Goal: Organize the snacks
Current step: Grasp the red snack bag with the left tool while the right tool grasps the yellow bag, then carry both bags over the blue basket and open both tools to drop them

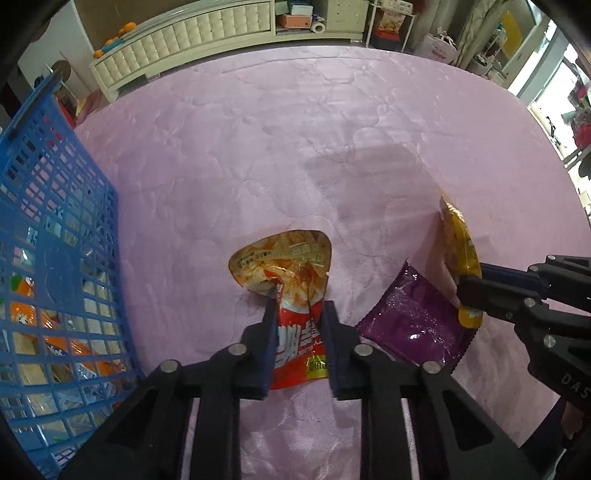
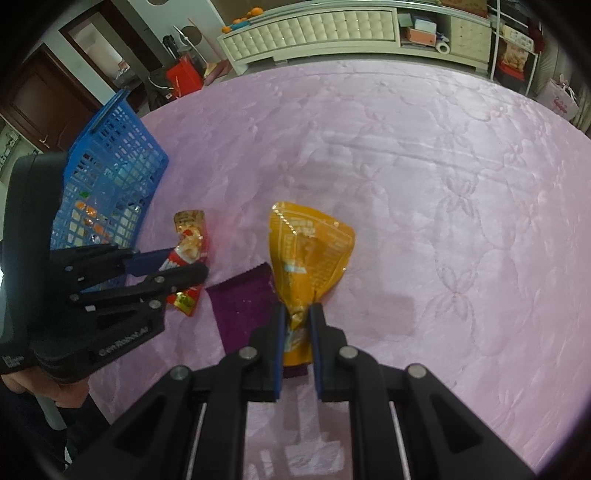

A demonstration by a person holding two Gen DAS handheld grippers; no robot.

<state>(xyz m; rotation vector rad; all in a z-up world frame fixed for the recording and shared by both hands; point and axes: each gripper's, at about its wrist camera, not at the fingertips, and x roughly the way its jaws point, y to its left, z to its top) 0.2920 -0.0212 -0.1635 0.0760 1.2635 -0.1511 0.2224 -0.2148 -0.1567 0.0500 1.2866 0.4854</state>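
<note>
A red chip bag (image 1: 284,266) lies on the pink quilted cloth (image 1: 295,147), and my left gripper (image 1: 301,317) is shut on its lower half, the foil pinched between the blue pads. Seen from the right wrist, that left gripper (image 2: 188,264) holds the same red bag (image 2: 190,236) beside the blue basket (image 2: 110,177). My right gripper (image 2: 297,317) is shut on the crumpled neck of a yellow snack bag (image 2: 310,251). From the left wrist, the right gripper (image 1: 471,280) clamps the yellow bag (image 1: 458,240). A purple packet (image 1: 413,325) lies flat between both bags.
The blue mesh basket (image 1: 55,221) stands at the left with several snack packs inside. A cream padded cabinet (image 1: 184,37) runs along the far edge of the cloth, with shelves of boxes (image 2: 424,29) beside it. A hand (image 2: 22,384) grips the left tool.
</note>
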